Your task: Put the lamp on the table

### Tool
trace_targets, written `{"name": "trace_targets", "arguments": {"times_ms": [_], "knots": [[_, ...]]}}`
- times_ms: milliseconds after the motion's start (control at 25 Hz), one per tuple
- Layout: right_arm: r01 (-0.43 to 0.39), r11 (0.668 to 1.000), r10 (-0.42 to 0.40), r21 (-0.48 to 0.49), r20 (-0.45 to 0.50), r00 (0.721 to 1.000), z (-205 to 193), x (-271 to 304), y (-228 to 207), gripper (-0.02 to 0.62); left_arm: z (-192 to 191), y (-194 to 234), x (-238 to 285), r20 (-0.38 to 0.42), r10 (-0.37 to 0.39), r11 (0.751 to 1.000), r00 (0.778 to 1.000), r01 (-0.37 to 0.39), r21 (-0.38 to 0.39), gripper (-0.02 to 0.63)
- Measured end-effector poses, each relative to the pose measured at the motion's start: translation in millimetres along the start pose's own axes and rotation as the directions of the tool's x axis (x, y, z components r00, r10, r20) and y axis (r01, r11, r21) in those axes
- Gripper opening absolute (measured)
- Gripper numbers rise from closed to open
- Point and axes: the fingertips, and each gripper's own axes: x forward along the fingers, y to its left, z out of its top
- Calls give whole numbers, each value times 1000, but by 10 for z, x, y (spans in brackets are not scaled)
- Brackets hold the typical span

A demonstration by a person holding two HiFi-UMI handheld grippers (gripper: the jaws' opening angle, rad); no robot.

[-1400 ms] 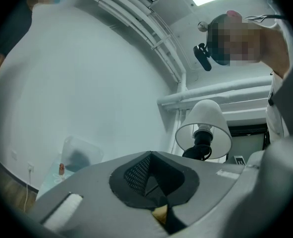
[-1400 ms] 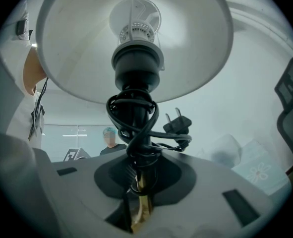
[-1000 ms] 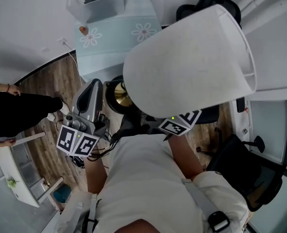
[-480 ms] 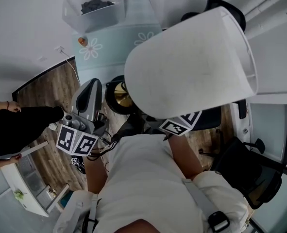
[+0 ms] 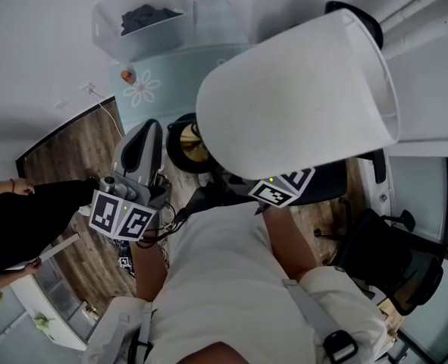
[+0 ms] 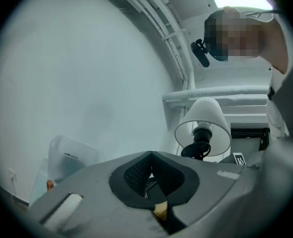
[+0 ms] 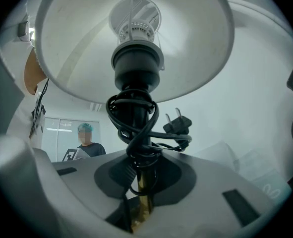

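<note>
The lamp (image 5: 299, 120) is off the table (image 5: 186, 70), carried roughly upright above the wooden floor (image 5: 87, 139). The right gripper (image 7: 141, 185) is clamped on its brass stem (image 7: 142, 205), and the left gripper (image 6: 155, 182) has its jaws pinched on a sliver of gold that looks to be the rim of the base (image 5: 187, 149). The flower-print table lies beyond, bearing a clear bin (image 5: 144, 45) with something dark inside and a small orange thing (image 5: 127, 75) just beside it. A black office chair (image 5: 394, 268) stands at the right and a person in black (image 5: 26, 211) at the left edge. In the head view the wide white shade (image 5: 322, 74) covers the right gripper's jaws and part of the table. Against a second ago, bin and table have slid left and show more fully, and the person in black sits lower in the frame. Only the right gripper view shows the bulb (image 7: 135, 19), the black cord (image 7: 136, 133) wound round the stem and its loose plug (image 7: 179, 124); only the left gripper view shows the pipes (image 6: 168, 33) on the wall
</note>
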Motion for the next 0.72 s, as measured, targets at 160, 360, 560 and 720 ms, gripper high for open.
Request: {"name": "trace_targets", "arguments": {"times_ms": [160, 360, 560, 720], "knots": [[19, 1000, -19, 3, -4, 1000, -21, 93, -174, 81, -22, 147, 121, -13, -5, 1000, 1000, 4, -12, 1], [17, 1000, -17, 4, -13, 1000, -35, 214, -438, 81, -86, 319, 321, -24, 5, 1000, 1000, -5, -14, 2], [20, 1000, -19, 19, -31, 999, -124, 360, -764, 81, -206, 536, 555, -41, 15, 1000, 999, -16, -12, 1], [19, 1000, -18, 20, -52, 998, -208, 452, -1021, 81, -335, 697, 752, -45, 25, 999, 999, -26, -31, 1]]}}
